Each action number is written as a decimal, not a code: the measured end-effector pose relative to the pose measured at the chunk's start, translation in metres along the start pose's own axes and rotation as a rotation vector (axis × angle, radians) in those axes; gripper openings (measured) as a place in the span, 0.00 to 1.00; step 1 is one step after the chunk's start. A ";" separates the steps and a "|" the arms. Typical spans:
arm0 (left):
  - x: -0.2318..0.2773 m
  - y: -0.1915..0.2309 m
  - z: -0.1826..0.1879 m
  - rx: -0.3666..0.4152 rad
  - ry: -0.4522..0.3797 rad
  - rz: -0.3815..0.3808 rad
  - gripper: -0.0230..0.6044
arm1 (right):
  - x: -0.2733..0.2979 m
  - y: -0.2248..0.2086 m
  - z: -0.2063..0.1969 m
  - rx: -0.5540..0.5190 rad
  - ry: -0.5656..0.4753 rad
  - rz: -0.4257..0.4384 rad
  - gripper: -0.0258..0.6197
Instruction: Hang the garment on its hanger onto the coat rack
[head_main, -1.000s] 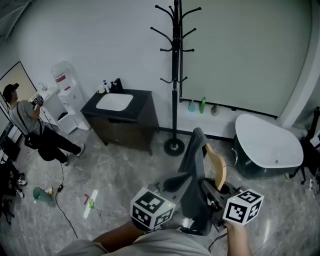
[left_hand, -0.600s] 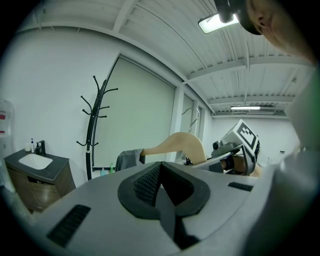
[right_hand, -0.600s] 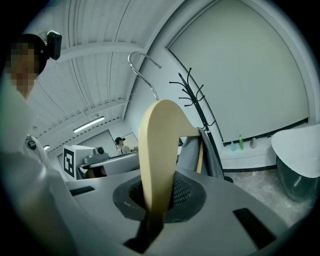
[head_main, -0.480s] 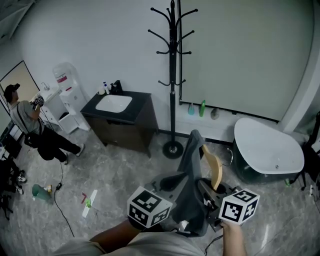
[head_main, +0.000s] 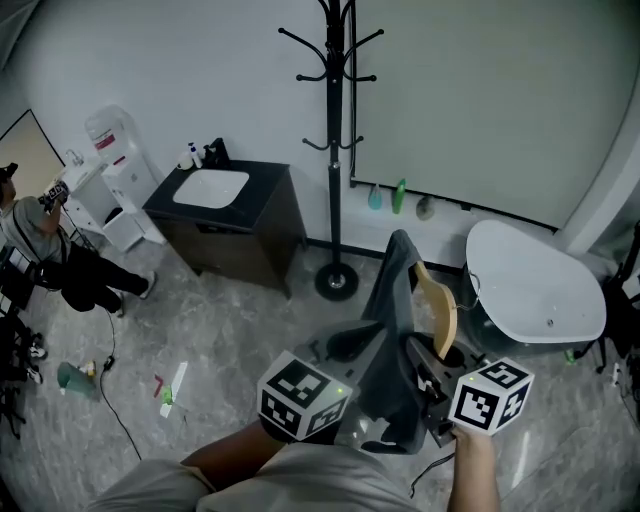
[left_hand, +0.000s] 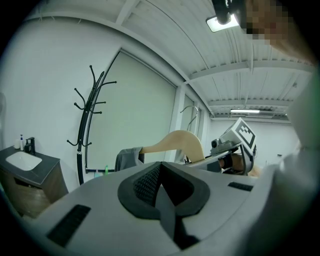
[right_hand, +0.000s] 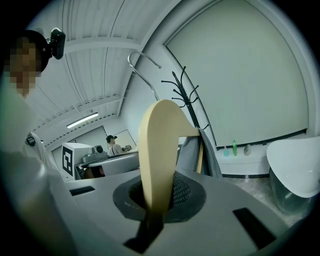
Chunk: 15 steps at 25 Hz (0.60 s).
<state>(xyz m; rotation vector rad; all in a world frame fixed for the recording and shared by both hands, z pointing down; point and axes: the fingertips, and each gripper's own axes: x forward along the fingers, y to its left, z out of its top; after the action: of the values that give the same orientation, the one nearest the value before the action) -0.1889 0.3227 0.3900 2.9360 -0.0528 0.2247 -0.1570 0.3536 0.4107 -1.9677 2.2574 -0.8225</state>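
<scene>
The black coat rack stands against the white wall, with its round base on the floor. My right gripper is shut on the arm of a pale wooden hanger. A grey garment is draped over that hanger, which I hold in front of the rack and below its hooks. In the right gripper view the hanger rises from the jaws, its metal hook beside the rack. My left gripper sits left of the garment; its pads meet with nothing between.
A dark vanity with a white sink stands left of the rack. A white bathtub is at the right. Bottles line the wall ledge. A person stands at far left near a water dispenser. Litter lies on the floor.
The view has shifted, so the rack and vanity sit further left and higher. The hanger with the garment is held slightly higher. Both grippers keep their state.
</scene>
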 end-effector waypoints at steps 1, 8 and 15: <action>0.010 0.010 0.002 -0.001 -0.005 -0.005 0.04 | 0.008 -0.010 0.006 -0.004 0.003 -0.007 0.07; 0.083 0.098 0.037 0.014 -0.022 -0.036 0.04 | 0.076 -0.077 0.067 -0.021 0.004 -0.045 0.07; 0.137 0.175 0.064 0.043 -0.022 -0.048 0.04 | 0.134 -0.136 0.127 -0.038 -0.024 -0.074 0.07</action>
<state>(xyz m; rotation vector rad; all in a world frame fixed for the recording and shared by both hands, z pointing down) -0.0529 0.1352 0.3823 2.9785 0.0197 0.1886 -0.0135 0.1749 0.3991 -2.0776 2.2162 -0.7636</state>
